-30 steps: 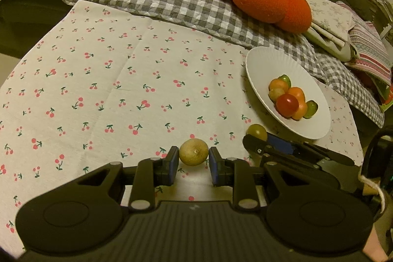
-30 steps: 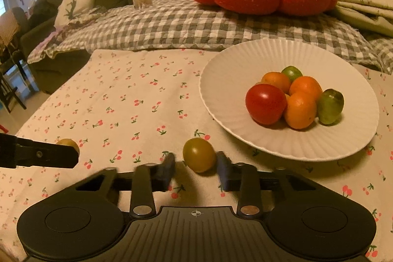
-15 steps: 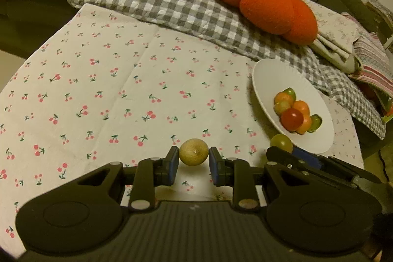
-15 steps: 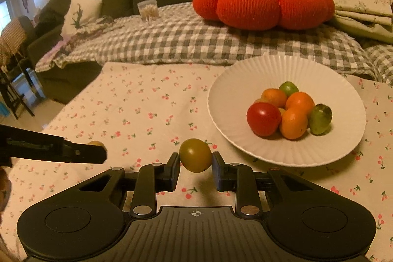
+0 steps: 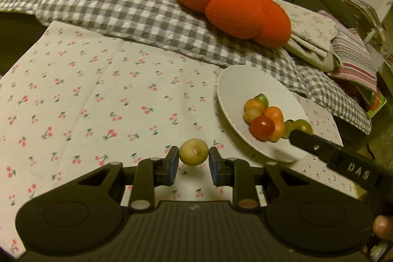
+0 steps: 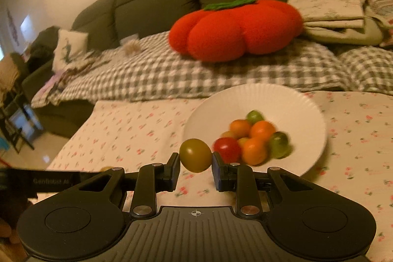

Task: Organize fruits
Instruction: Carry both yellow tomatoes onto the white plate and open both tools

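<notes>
Each gripper pinches a round fruit, left gripper (image 5: pixel 193 162) a longan (image 5: pixel 193 155), right gripper (image 6: pixel 195 163) a tomato (image 6: pixel 195 155); either could squirt free before reaching the plate (image 6: pixel 307 109).

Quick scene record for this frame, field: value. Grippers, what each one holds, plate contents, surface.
left gripper: shut on tan round fruit, lifted off the cloth
right gripper: shut on olive-green tomato, near the plate's rim
plate: white, fluted, on the table
plate contents: red tomato, orange ones, green ones, piled touching
surface: cherry-print tablecloth
background: tomato-shaped cushion on checked blanket
loose fruit on cloth: none visible
</notes>
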The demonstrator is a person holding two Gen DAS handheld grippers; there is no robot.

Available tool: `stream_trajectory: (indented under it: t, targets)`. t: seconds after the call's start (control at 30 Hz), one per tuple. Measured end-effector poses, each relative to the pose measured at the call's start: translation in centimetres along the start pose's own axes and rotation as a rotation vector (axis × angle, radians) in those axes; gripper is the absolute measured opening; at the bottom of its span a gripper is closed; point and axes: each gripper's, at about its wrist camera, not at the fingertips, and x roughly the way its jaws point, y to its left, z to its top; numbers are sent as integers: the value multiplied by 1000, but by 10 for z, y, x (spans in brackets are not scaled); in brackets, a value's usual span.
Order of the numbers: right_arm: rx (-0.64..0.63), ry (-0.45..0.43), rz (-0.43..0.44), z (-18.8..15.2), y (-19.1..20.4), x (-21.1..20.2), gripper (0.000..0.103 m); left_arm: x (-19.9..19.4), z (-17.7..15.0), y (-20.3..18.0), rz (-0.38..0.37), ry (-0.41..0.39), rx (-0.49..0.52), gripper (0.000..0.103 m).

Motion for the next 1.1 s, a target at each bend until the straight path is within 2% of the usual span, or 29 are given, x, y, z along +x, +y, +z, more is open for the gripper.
stream_trajectory:
  t: [0.43,1.1]
  targets:
    - [85,-44,-63,15,-35,-11,26,14,17,-30,-28,-87,168,25]
    - [176,-33,-173,20,-71,1,26,57,22,-51,-76,-86,272,25]
